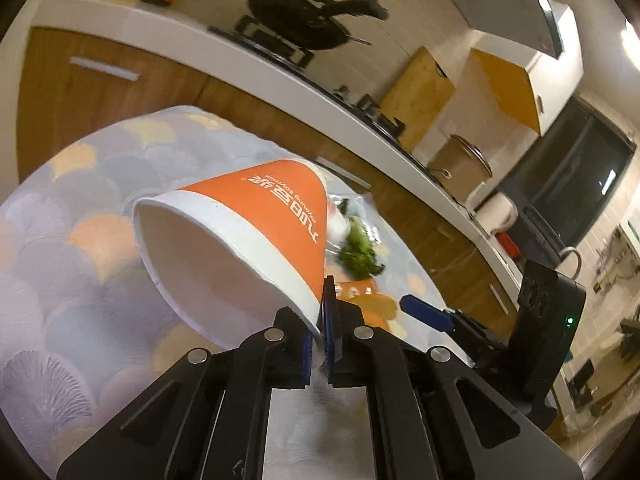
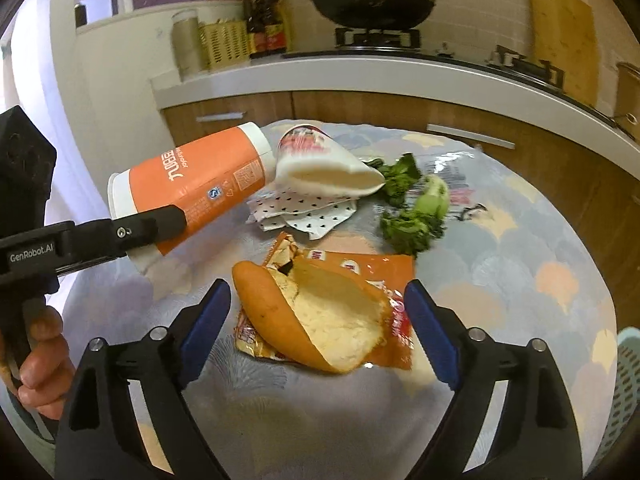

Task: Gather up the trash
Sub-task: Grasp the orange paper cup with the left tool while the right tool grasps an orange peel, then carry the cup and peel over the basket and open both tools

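My left gripper (image 1: pixel 319 344) is shut on the rim of an orange and white paper cup (image 1: pixel 256 232) and holds it tilted above the round table; the cup also shows in the right wrist view (image 2: pixel 192 184), pinched by the left gripper (image 2: pixel 160 220). My right gripper (image 2: pixel 318 312) is open, its blue fingers on either side of a piece of bread (image 2: pixel 320 320) lying on an orange wrapper (image 2: pixel 384 276). A crushed white cup (image 2: pixel 320 164), a dotted napkin (image 2: pixel 304 212) and green vegetable scraps (image 2: pixel 416 208) lie further back.
The table wears a pastel scallop-pattern cloth (image 2: pixel 520 264). Behind it runs a kitchen counter (image 2: pixel 360 68) with a wok (image 2: pixel 372 8), bottles and a cutting board (image 2: pixel 560 32). A light blue basket (image 2: pixel 628 380) sits at the right edge.
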`<action>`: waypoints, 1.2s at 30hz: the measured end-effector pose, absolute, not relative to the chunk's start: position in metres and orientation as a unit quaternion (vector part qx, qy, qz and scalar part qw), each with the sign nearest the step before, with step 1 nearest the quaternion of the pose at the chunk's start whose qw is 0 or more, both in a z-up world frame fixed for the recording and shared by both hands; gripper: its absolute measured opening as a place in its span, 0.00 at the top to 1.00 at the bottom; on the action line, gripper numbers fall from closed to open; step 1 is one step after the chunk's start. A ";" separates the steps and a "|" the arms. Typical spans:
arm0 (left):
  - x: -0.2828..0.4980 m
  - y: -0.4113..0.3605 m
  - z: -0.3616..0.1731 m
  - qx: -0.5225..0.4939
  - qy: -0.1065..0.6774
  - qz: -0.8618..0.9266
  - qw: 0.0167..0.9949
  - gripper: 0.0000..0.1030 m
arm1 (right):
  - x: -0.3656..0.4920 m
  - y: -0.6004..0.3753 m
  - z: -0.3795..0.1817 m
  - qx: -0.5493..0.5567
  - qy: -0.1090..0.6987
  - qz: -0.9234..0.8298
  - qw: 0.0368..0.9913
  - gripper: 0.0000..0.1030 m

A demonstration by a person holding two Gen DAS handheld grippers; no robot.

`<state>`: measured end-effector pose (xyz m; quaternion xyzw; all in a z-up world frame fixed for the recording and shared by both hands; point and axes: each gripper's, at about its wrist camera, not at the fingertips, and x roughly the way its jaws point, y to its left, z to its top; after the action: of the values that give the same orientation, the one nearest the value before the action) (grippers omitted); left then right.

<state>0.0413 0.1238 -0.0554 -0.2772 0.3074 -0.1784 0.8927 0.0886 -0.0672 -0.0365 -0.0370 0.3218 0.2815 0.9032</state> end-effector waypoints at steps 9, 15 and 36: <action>0.042 0.136 -0.065 -0.317 0.305 -0.190 0.878 0.98 | 0.108 -0.063 -0.048 -0.025 0.372 0.305 0.876 0.28; 0.041 0.134 -0.062 -0.307 0.305 -0.184 0.882 0.98 | 0.097 -0.080 -0.043 0.012 0.353 0.313 0.882 0.66; 0.016 0.028 0.012 -0.203 0.270 -0.260 0.905 0.98 | 0.034 -0.188 0.021 0.048 0.241 0.221 0.944 0.73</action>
<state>0.0163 0.0283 0.0119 -0.2028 0.2699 -0.2598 0.9047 0.0341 -0.1877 0.0208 0.0476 0.2413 0.2206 0.9439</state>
